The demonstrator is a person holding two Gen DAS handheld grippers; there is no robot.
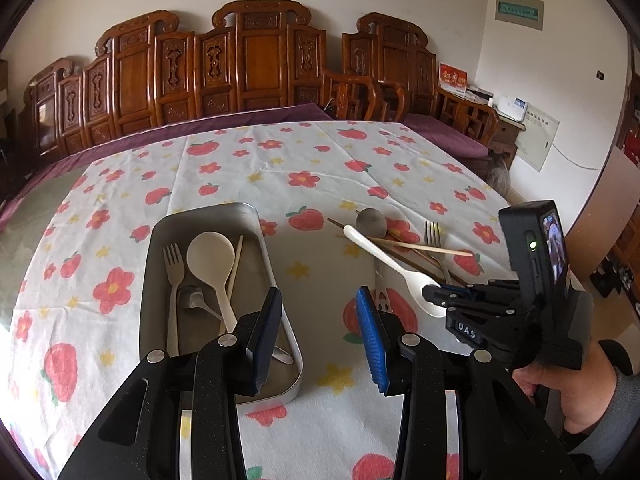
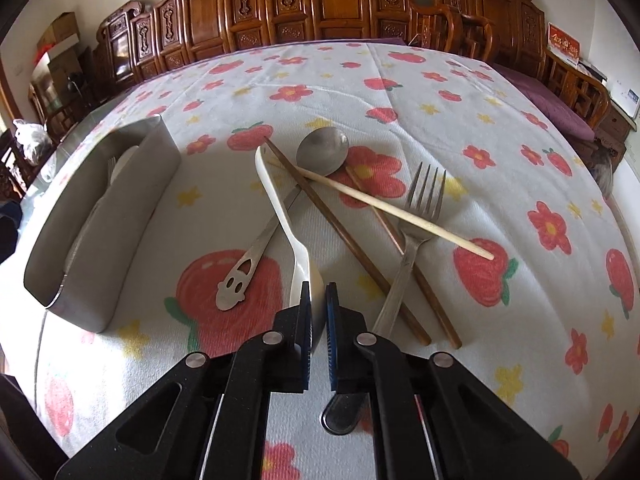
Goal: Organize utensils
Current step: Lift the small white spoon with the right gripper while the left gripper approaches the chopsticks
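Observation:
A metal tray (image 1: 158, 236) (image 2: 132, 200) holds a white fork (image 1: 173, 280), a white spoon (image 1: 212, 264), a small metal spoon (image 1: 192, 298) and a pale chopstick (image 1: 236, 264). My left gripper (image 1: 318, 316) is open and empty, just right of the tray. My right gripper (image 2: 319, 304) (image 1: 434, 294) is shut on the bowl of a white plastic spoon (image 2: 280, 204) (image 1: 384, 258) in the loose pile. The pile also holds a metal spoon (image 2: 322, 150), a metal fork (image 2: 420, 216), dark brown chopsticks (image 2: 340, 236) and a pale chopstick (image 2: 400, 212).
The table wears a white cloth with red flowers and strawberries (image 1: 304, 168). Carved wooden chairs (image 1: 256, 64) stand behind the far edge. A hand (image 1: 568, 392) holds the right gripper at the right.

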